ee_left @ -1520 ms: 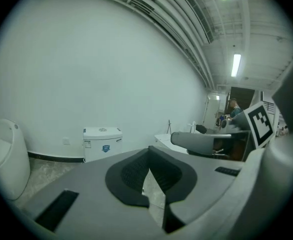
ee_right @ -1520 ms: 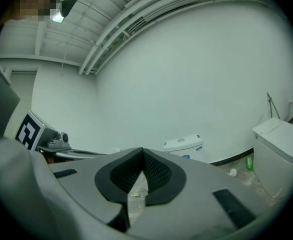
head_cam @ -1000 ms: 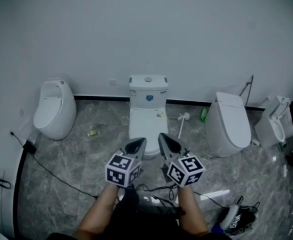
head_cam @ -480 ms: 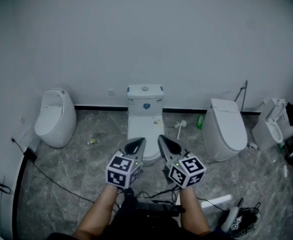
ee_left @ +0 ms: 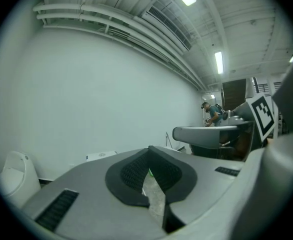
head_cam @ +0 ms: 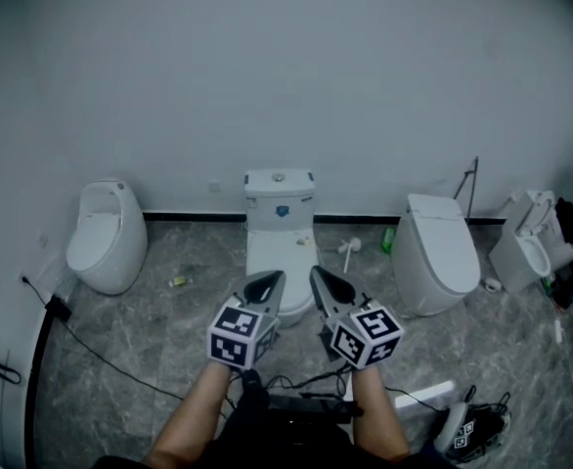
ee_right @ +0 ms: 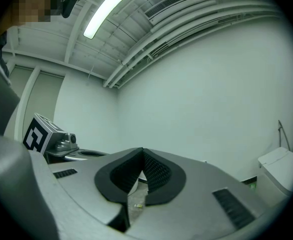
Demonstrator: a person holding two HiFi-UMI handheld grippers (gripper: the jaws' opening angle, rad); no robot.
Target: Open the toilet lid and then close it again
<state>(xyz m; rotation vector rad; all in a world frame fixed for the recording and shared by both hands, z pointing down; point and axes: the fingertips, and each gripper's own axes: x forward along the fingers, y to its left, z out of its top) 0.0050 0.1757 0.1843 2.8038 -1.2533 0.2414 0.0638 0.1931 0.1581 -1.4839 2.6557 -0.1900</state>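
The white toilet [head_cam: 278, 247] stands against the wall at the middle of the head view, its lid down and its tank [head_cam: 280, 194] behind it. My left gripper [head_cam: 268, 279] and right gripper [head_cam: 320, 277] are held side by side in front of the bowl's near end, both shut with nothing between the pads. In the left gripper view the left gripper [ee_left: 149, 157] has its jaws together, with the tank [ee_left: 101, 156] beyond them. In the right gripper view the right gripper [ee_right: 142, 158] has its jaws closed the same way. Neither gripper touches the lid.
A rounded white fixture [head_cam: 105, 235] stands at the left, a second toilet [head_cam: 437, 250] at the right and a third fixture [head_cam: 532, 246] further right. A brush [head_cam: 348, 252] and a green bottle [head_cam: 388, 238] lie near the wall. Cables [head_cam: 101, 355] cross the floor. A person [ee_left: 214, 113] stands far off.
The toilets have slid up and grown a little smaller in the head view, as the view drew back. Both grippers stay shut, side by side, at the same spot in the picture.
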